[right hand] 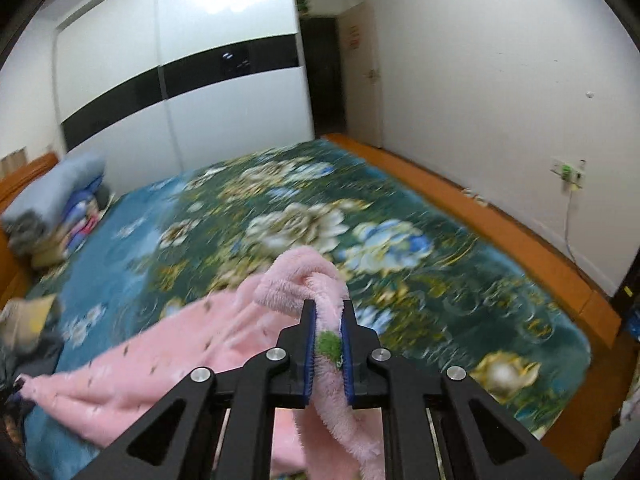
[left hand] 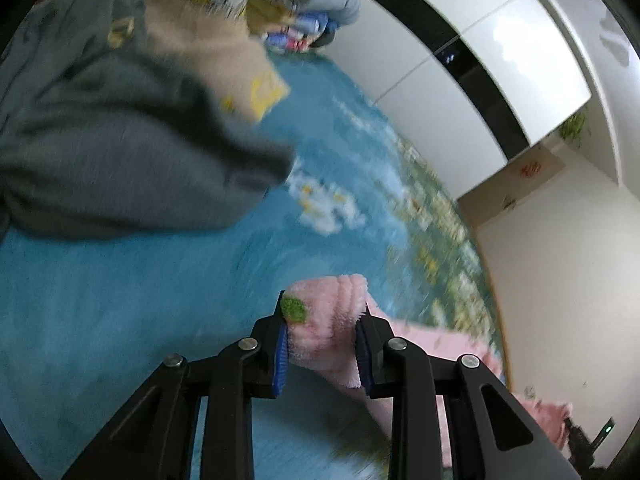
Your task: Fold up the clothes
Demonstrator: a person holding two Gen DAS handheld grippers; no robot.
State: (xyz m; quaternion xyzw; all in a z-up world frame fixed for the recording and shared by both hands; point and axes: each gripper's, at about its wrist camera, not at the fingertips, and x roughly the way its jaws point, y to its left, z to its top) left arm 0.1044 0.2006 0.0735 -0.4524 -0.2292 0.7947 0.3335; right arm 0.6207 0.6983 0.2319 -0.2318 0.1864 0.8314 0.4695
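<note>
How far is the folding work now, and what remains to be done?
Nothing shows as finished. In hand: the left gripper and right gripper each pinch the fluffy pink garment, which hangs unfolded over the floral bedspread. Left: folding it, then the grey garment heaped on the bed.

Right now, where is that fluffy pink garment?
The pink garment is pinched in both claws, left claw and right claw, and it stretches between them over the floral blanket, with the grey clothes pile to its left.
</note>
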